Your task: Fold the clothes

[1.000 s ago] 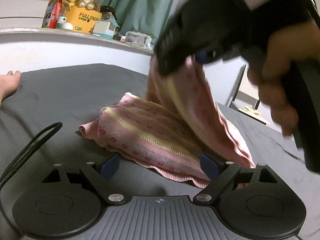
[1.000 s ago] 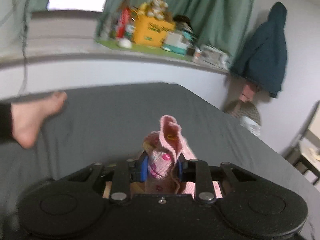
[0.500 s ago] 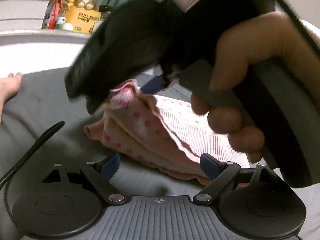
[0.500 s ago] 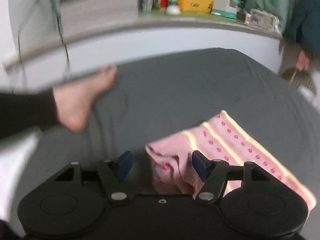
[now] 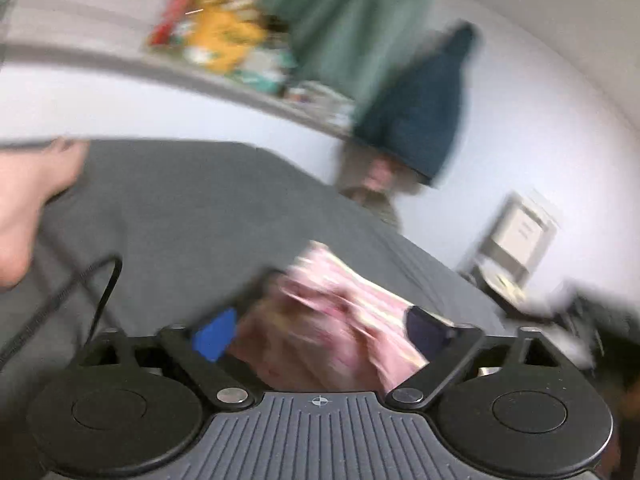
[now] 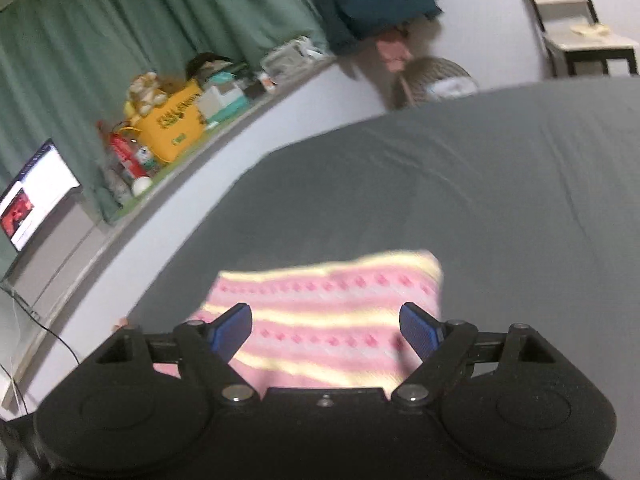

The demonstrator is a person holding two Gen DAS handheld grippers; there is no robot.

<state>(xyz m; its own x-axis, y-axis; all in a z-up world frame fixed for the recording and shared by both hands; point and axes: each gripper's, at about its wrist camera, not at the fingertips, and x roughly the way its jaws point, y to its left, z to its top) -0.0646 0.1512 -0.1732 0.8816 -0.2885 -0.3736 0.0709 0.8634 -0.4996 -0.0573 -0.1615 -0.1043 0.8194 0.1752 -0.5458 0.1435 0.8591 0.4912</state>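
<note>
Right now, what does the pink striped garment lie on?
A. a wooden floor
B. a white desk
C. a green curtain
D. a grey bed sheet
D: in the right wrist view the pink striped garment lies spread on the grey bed sheet, which shows around it on the far side.

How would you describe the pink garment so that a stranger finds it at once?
Look at the dark grey bed sheet. On it lies the folded pink knit garment, just ahead of the right gripper. Its yellow stripes and rows of darker pink marks set it apart from the plain sheet.
</note>
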